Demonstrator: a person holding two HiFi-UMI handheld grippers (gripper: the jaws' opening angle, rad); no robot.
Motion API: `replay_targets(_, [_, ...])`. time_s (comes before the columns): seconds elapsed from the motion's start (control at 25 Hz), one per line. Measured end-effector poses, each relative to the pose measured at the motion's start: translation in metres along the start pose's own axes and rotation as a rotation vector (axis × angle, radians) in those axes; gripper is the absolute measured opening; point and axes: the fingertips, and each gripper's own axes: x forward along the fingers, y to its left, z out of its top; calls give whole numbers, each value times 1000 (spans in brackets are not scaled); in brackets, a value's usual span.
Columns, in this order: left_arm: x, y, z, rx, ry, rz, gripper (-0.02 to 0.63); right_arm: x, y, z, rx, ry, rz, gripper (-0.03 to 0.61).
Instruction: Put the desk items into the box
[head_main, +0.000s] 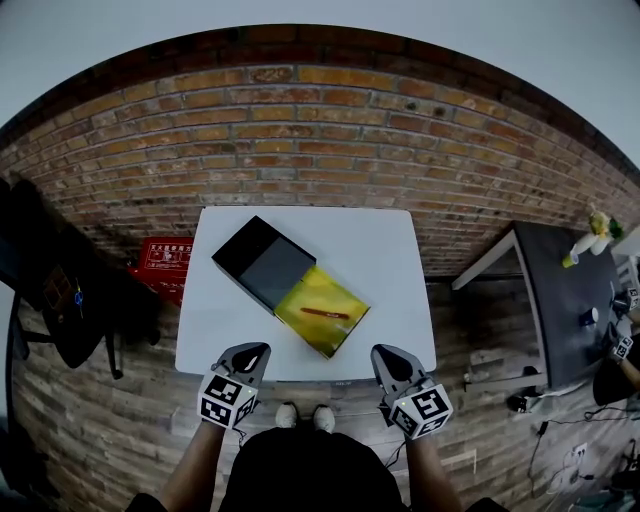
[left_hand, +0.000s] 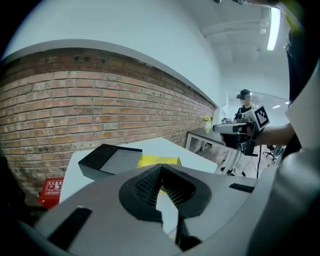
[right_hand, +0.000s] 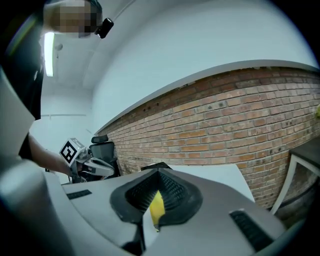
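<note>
White table (head_main: 385, 255), open yellow box (head_main: 332, 337), black lid (head_main: 262, 262)

Soft, even indoor light fills the room. A ceiling strip lamp (left_hand: 272, 30) glares in both gripper views. The white surface (head_main: 380, 250) shines bright with faint shadows. Fisheye curves the brick wall (head_main: 300, 130), and the corners go dark.

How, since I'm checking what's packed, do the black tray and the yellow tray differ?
The black tray has a grey floor and looks empty; the yellow tray holds a red pen. The black one lies farther back on the white table, the yellow nearer its front edge. Both are shallow rectangles.
</note>
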Motion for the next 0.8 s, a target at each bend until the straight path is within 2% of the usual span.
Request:
replay_targets(0.24, [6,3,-1,2,5,-31,14,1,7,-1,22,-9,-15,21])
replay_targets(0.44, [9,4,2,13,-3,-43,14,-2,5,-6,12,19,-47,21])
replay_targets(0.8, [13,3,-1,18,4,-53,14,-1,4,-8,4,30,-54,21])
